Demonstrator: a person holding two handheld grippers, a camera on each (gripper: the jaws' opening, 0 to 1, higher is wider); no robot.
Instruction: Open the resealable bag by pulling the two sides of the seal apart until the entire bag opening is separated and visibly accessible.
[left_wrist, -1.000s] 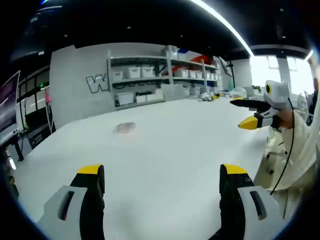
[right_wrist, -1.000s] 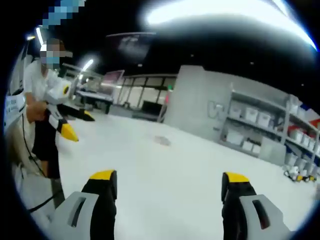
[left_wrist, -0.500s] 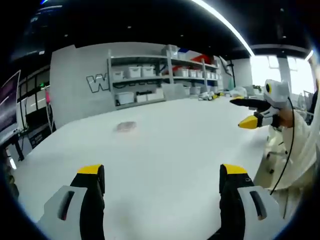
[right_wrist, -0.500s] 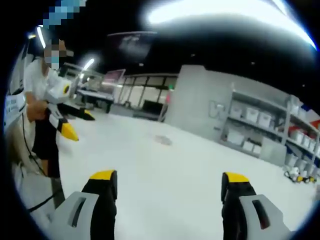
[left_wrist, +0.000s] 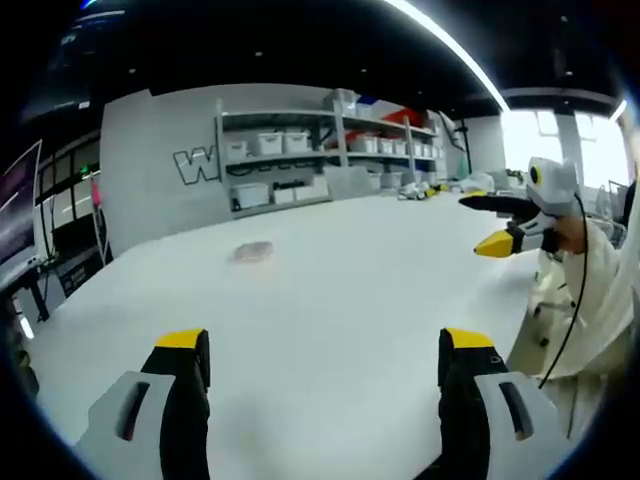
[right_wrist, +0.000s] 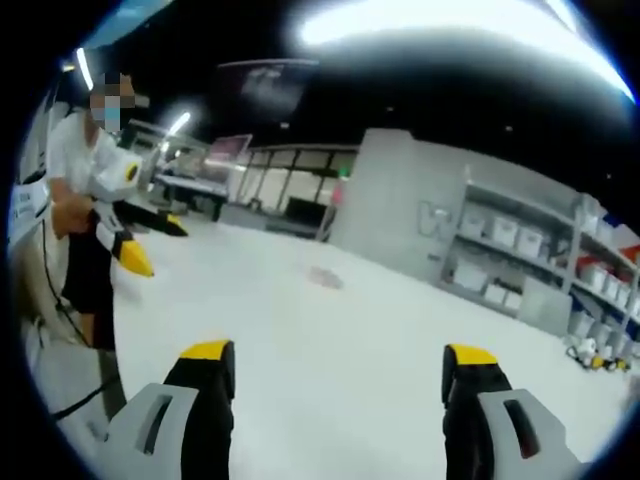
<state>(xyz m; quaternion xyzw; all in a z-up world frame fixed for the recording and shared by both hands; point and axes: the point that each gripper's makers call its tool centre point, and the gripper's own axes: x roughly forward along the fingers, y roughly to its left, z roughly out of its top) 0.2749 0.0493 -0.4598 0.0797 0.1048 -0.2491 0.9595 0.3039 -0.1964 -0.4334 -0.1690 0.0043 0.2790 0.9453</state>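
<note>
Both claws empty, jaws spread wide apart. Left claw (left_wrist: 325, 355) and right claw (right_wrist: 340, 365) hang over the white worktop (left_wrist: 350, 290), neither touching anything.

Resealable bag (left_wrist: 252, 252): small pale, pinkish patch lying flat on the worktop, well apart from both claws, toward the far edge in front of the shelving rack (left_wrist: 320, 155). In the left gripper view it sits ahead and a little left of my jaw line. In the right gripper view the same bag (right_wrist: 324, 277) sits ahead, roughly on the centre line, slightly left. Too small and blurred to read the seal side; long axis looks roughly crosswise to my left approach, but I can't confirm it.

Nearer hand: can't call it, both look far off. My guess is both need a long forward reach before any pinch on the seal.

My right claw also shows at the right of the left gripper view (left_wrist: 500, 225), yellow tips, held up over the worktop's near edge. My left claw shows at the left of the right gripper view (right_wrist: 145, 240).

Versus a second ago: bag in the same spot, left view essentially unchanged. Right view has shifted slightly, so that camera moved a little. No approach started.
</note>
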